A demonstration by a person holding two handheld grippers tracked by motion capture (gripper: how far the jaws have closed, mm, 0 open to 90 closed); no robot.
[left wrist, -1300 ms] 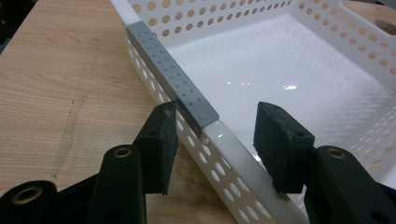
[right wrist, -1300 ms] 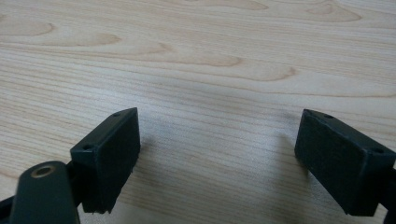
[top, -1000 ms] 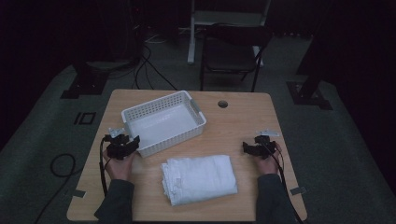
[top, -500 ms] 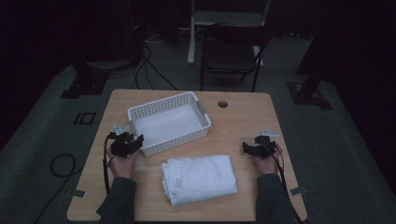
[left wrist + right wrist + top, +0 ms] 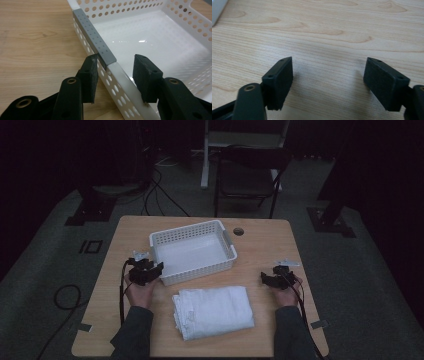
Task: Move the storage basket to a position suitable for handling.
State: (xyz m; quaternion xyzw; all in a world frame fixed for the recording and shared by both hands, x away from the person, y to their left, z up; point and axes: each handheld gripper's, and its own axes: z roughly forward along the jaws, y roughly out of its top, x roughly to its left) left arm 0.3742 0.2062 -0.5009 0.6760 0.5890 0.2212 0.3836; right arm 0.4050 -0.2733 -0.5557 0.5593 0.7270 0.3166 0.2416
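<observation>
A white perforated basket (image 5: 200, 270) with grey grips (image 5: 92, 32) lies on the wooden table (image 5: 265, 245). My left gripper (image 5: 149, 271) straddles its left wall near the front corner, one pad outside and one inside (image 5: 116, 58). Its jaws have just been closing, and they are shut on that wall. A folded white towel (image 5: 212, 311) lies in front of the basket, between the person's forearms. At the table's right side my right gripper (image 5: 266, 279) hovers over bare wood (image 5: 329, 61). Its jaws have just narrowed but stand open, with nothing between them.
A round cable hole (image 5: 238, 231) sits in the table behind the basket. A dark chair (image 5: 250, 175) stands beyond the far edge. Cables (image 5: 65, 297) trail over the floor at the left. Tape strips mark the table's front corners.
The left hand has moved to the right, and the basket has slid and turned slightly that way with it. The right hand has stayed put.
</observation>
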